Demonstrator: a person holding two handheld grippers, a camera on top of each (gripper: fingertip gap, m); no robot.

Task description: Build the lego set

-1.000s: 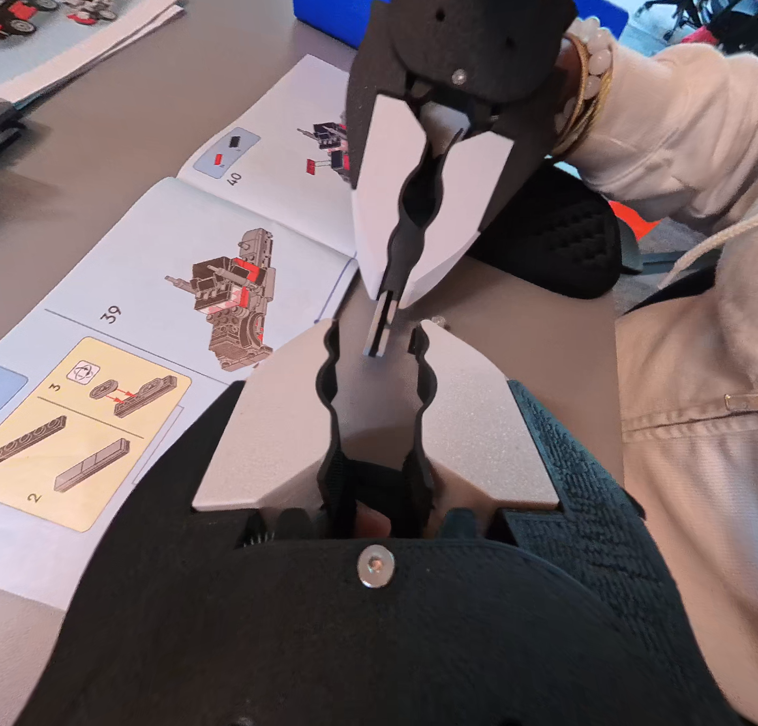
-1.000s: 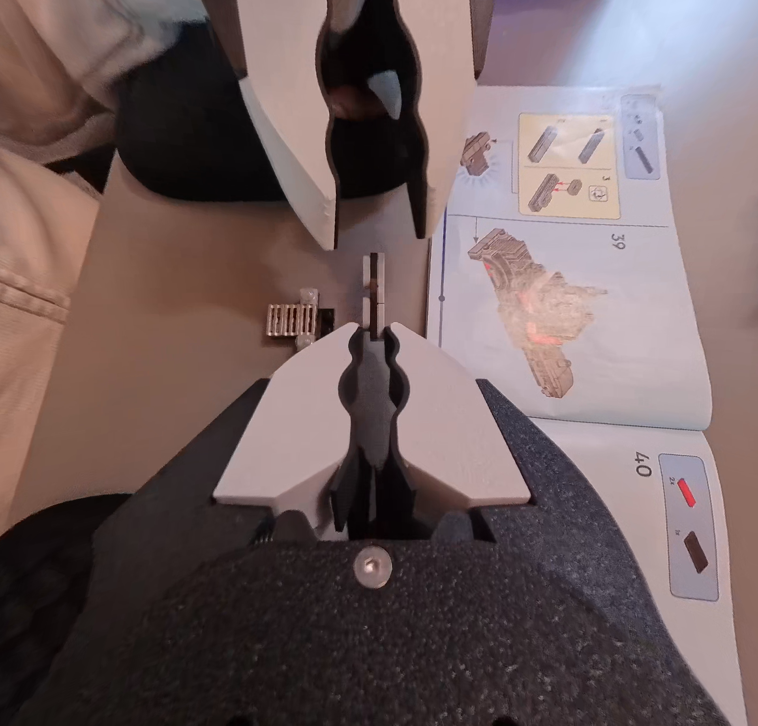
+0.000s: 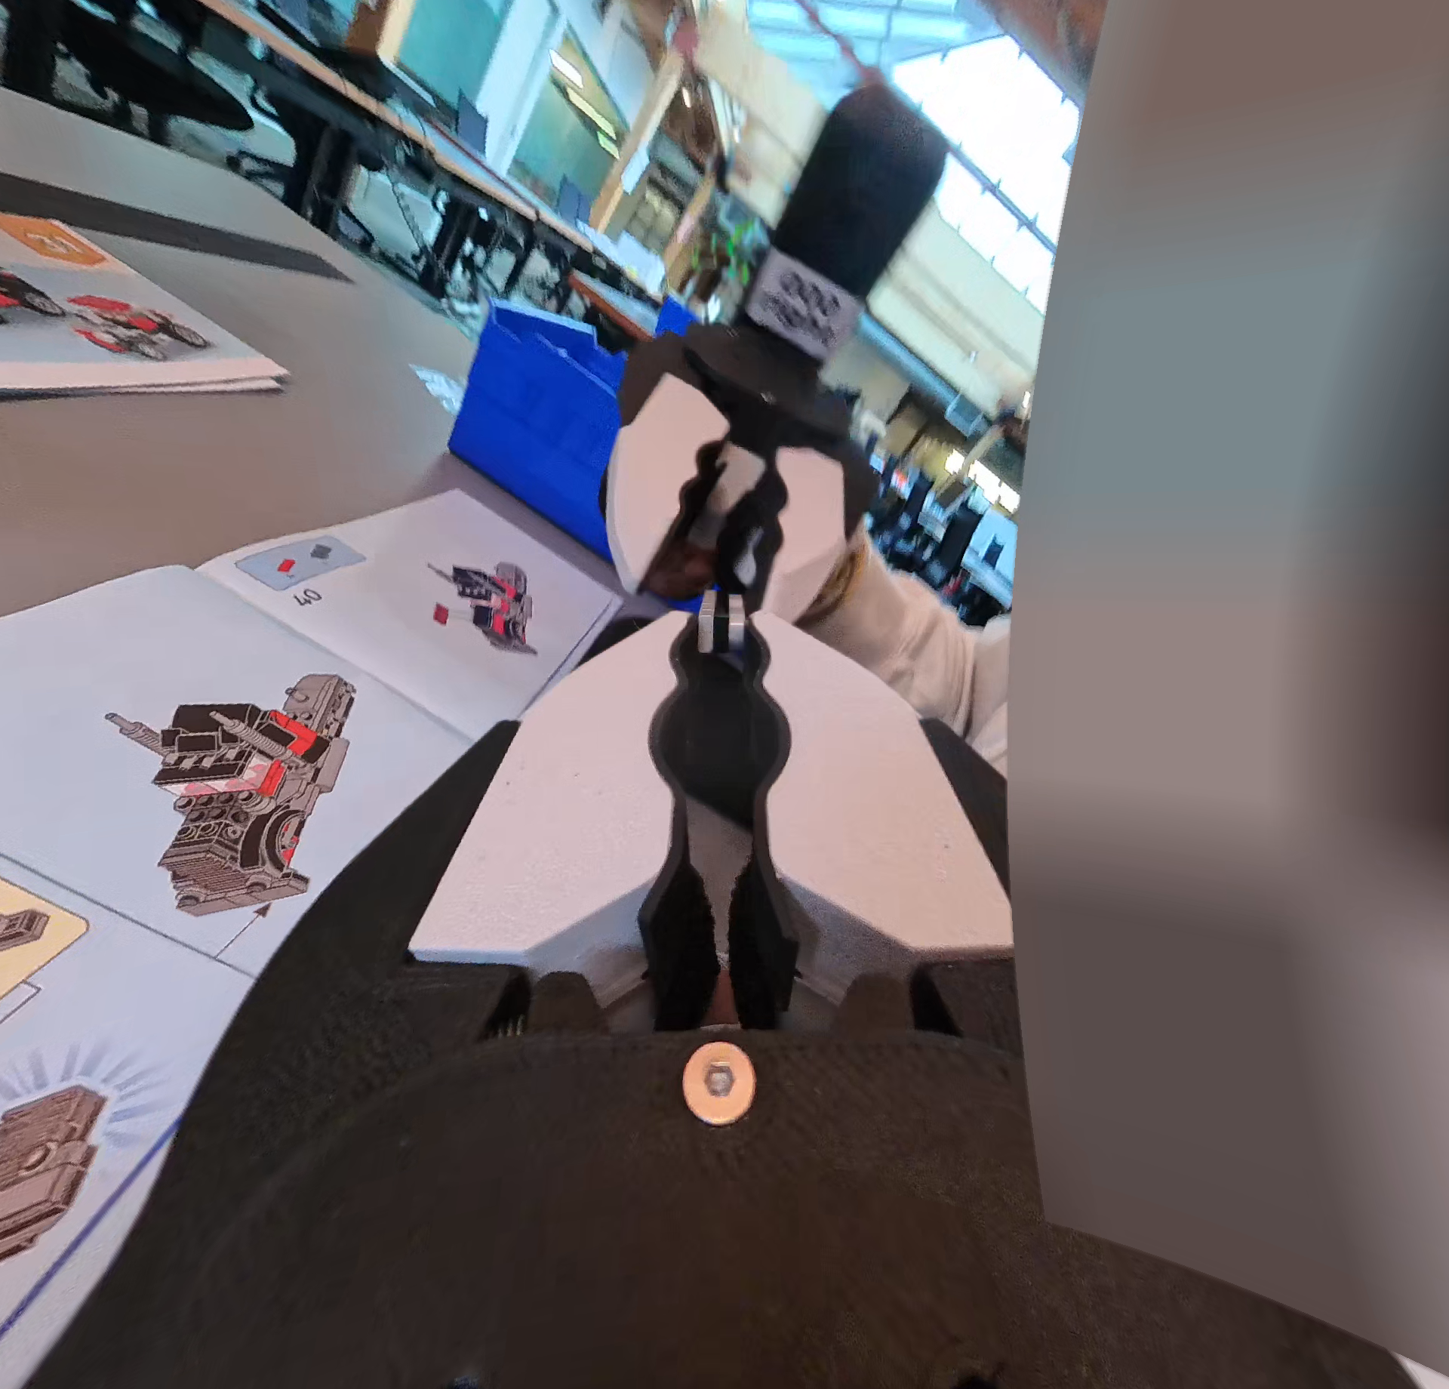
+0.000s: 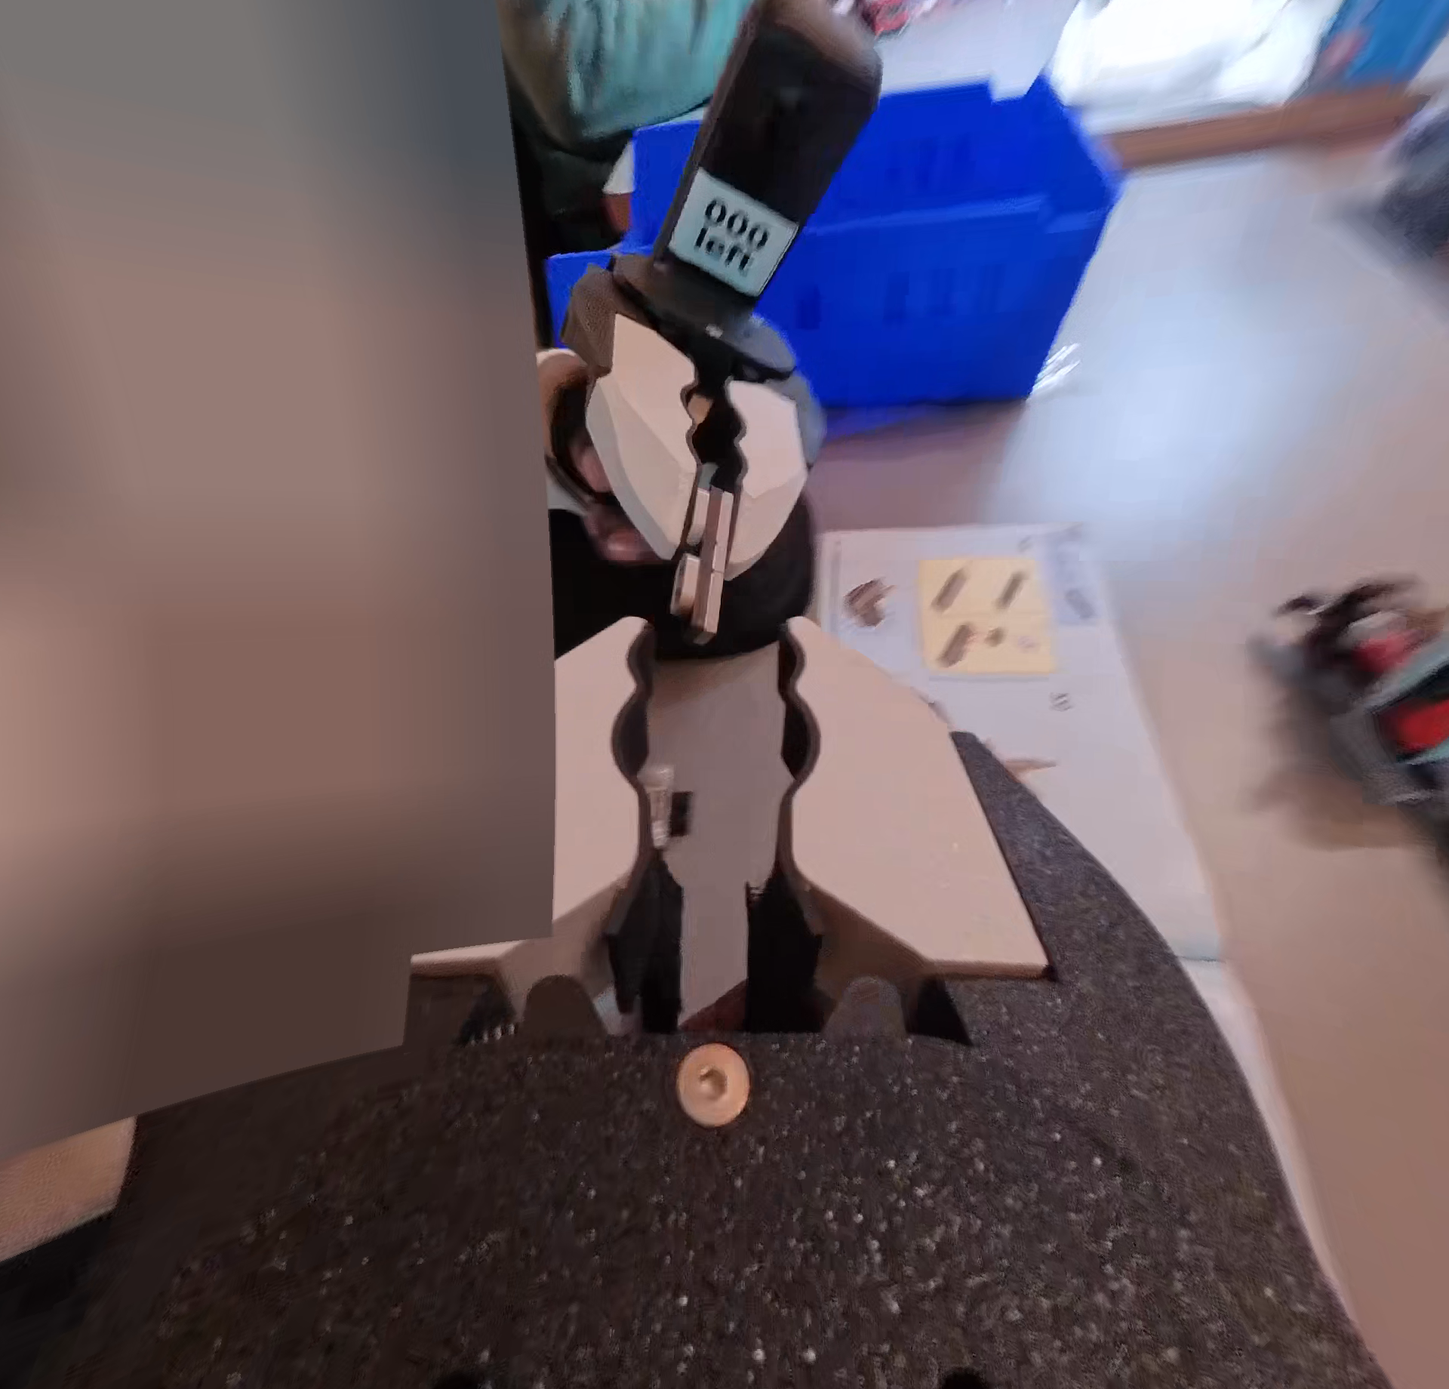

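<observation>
A: Left wrist view first. The left gripper [image 3: 720,634] has its jaws nearly together and pinches a thin grey plate [image 3: 719,620] at the very tips. The right gripper [image 3: 709,567] faces it from above, close to the plate's far end; I can't tell here whether it touches it. The manual [image 3: 235,724] lies open on the bench [image 3: 196,457], with a blue bin [image 3: 541,418] behind.

B: And the right wrist view?

A: There the right gripper [image 4: 715,634] has its jaws standing well apart with nothing between them. The plate [image 4: 703,575] sticks out of the left gripper [image 4: 709,524], lifted off the bench, just short of the right jaws. A small grille piece [image 4: 662,806] lies on the bench below. The picture is blurred at the right edge.

B: So which step?

A: I'd judge a hand-over or re-grip of the plate in the air. Next it needs aligning and pressing onto its mating part, squarely, since the hold is only at the tips.
</observation>
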